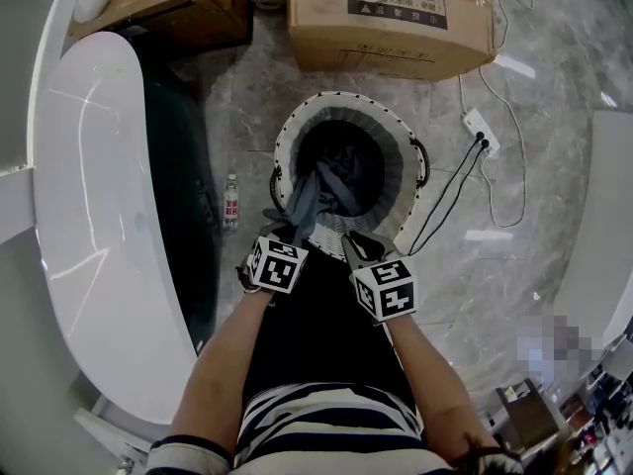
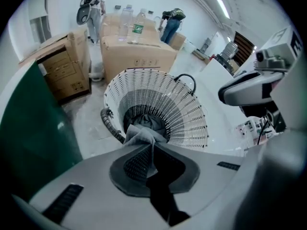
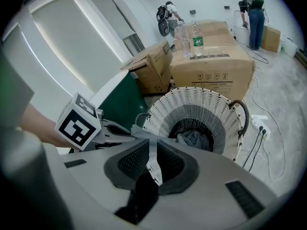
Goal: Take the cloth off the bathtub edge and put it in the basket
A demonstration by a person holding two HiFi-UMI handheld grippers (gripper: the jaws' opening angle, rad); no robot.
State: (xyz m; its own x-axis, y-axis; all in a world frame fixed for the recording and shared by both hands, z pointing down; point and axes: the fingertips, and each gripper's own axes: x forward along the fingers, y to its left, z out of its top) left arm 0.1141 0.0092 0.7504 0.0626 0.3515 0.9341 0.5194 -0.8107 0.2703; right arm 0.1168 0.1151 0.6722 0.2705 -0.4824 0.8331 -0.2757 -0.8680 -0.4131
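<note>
Hanging over the near rim of the white woven basket (image 1: 348, 97), the grey cloth (image 1: 309, 201) ran from inside it up to the left gripper (image 2: 151, 146), whose jaws were clamped on it. The right gripper (image 3: 151, 147) pinched a fold just beside. The basket stood on the grey marble floor (image 1: 554, 87), near the white bathtub (image 1: 89, 216), with cardboard boxes (image 1: 396, 28) beyond.
</note>
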